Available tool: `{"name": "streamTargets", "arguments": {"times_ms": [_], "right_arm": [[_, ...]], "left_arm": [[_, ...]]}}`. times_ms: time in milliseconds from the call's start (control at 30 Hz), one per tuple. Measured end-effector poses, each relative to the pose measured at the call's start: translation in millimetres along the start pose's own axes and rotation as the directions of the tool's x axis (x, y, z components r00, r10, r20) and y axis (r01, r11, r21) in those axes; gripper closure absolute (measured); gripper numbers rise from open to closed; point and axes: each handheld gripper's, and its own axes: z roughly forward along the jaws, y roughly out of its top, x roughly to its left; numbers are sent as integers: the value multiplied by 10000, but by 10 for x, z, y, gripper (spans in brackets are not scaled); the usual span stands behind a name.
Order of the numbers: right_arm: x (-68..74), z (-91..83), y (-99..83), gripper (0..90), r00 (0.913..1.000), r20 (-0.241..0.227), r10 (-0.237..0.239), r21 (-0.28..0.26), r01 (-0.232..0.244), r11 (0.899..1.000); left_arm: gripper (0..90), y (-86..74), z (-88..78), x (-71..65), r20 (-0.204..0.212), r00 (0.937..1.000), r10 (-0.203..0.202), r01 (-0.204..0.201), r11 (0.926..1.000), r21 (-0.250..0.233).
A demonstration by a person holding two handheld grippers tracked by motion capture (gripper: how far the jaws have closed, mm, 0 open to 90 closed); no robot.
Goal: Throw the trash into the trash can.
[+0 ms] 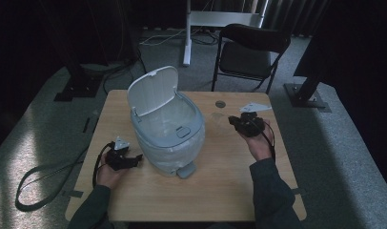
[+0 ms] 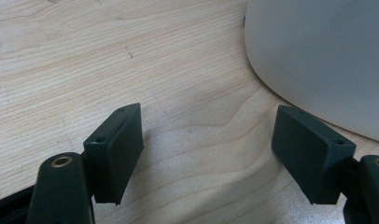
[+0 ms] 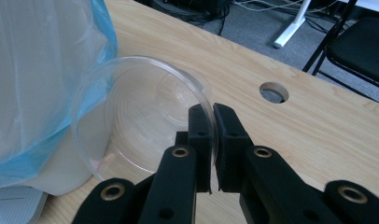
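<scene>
Right gripper (image 3: 212, 116) has its jaws pinched on the rim of a clear plastic cup (image 3: 141, 126), held beside the open, bag-lined trash bin (image 1: 165, 131) mid-table. Looks like the carry step; next it needs lifting over the bin's rim. Left gripper (image 2: 208, 154) idles, jaws apart, near the table's (image 1: 220, 181) left edge.

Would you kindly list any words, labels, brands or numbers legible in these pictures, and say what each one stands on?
No text can be read anywhere.
White plastic pedal bin with blue liner: no label or brand visible.
Clear plastic cup, pinched at its rim by the right claw: unmarked.
White paper sheet at the table's far edge: too small to tell.
</scene>
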Motion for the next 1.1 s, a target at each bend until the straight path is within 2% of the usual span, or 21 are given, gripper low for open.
{"name": "streamTargets", "arguments": {"times_ms": [1100], "right_arm": [[33,-174,272,860,9993,114,-368,-529,374,9979]], "left_arm": [[252,0,0,0,1,10000,-1,1,10000,2]]}}
